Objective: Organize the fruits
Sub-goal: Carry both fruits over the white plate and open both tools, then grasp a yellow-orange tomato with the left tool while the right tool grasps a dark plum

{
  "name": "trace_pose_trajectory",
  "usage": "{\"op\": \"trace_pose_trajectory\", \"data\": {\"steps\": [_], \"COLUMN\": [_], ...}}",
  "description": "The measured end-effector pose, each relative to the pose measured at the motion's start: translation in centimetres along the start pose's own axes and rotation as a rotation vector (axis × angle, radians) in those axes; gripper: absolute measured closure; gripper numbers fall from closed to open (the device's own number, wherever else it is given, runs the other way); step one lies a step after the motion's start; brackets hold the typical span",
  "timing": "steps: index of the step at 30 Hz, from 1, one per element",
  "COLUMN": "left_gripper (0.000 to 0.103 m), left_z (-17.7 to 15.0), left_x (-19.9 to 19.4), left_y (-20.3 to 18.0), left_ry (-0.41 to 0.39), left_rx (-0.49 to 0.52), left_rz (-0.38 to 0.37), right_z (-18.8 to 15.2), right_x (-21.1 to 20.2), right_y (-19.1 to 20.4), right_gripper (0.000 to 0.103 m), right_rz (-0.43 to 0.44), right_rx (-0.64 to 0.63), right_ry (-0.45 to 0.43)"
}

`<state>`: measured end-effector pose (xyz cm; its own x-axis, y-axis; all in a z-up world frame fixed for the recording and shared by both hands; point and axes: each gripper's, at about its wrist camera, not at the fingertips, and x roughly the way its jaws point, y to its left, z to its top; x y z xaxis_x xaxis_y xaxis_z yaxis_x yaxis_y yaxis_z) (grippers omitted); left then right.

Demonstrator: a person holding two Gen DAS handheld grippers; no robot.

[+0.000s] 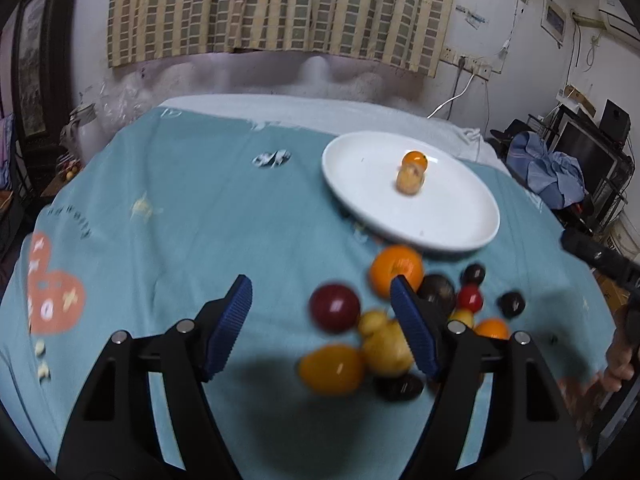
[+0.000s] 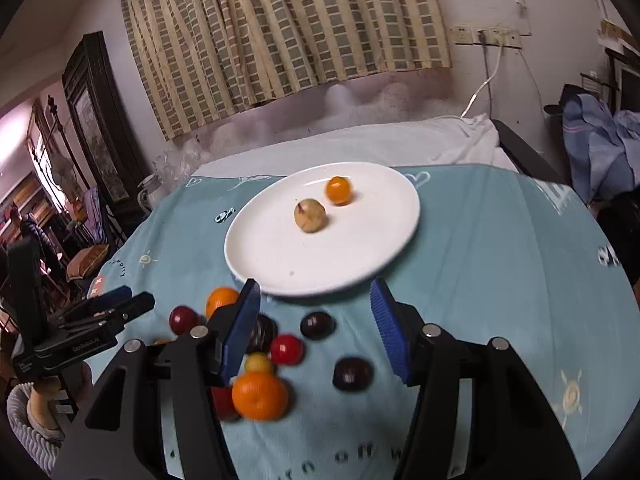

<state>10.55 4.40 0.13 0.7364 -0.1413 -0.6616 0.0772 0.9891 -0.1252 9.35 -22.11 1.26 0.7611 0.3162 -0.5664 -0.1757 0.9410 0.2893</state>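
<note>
While both tools hang above the teal cloth point(image 2: 500, 264), the left gripper point(image 1: 320, 312) is spread wide and holds nothing, with a dark red fruit point(image 1: 334, 309) and yellow fruits point(image 1: 384, 344) lying between its blue pads point(image 1: 236, 328). The right gripper point(image 2: 316, 332) is likewise wide open and empty, a dark plum point(image 2: 317, 325) and a red fruit point(image 2: 286, 349) between its fingers and an orange point(image 2: 260, 396) just below its left pad. Ahead of both, the white plate point(image 2: 280, 256) carries a pale yellow fruit point(image 2: 310, 215) and a small orange fruit point(image 2: 338, 189).

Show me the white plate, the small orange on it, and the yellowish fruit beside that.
White plate point(image 2: 360, 264), right wrist view, bare front surface.
Small orange point(image 2: 338, 190), right wrist view, its middle.
Yellowish fruit point(image 2: 310, 215), right wrist view, its middle.
</note>
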Motion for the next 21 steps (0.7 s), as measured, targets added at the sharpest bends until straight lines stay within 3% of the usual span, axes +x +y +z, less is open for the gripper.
{"op": "trace_pose_trajectory", "data": {"steps": [3, 6, 13, 21], "left_gripper": [0.03, 0.03, 0.03, 0.03], "left_z": [-2.4, -4.2, -4.5, -3.8], "left_x": [-0.5, -0.5, 1.7, 3.3], "left_y": [-0.3, -1.5, -1.7, 0.0], "left_ry": [0.023, 0.029, 0.087, 0.136], "left_rx": [0.039, 0.137, 0.185, 0.113], "left_rz": [0.013, 0.072, 0.087, 0.038], "right_z": [-1.8, -2.5, -2.6, -3.0], "right_x": [-0.9, -1.2, -0.7, -0.3], "right_y": [-0.5, -1.0, -1.7, -1.4], "right_gripper": [0.041, 0.041, 0.041, 0.041], "right_rz": [-0.013, -0.018, -0.013, -0.035], "right_rx": [0.001, 0.002, 0.038, 0.013], "right_ry": [-0.003, -0.002, 0.014, 0.027]}}
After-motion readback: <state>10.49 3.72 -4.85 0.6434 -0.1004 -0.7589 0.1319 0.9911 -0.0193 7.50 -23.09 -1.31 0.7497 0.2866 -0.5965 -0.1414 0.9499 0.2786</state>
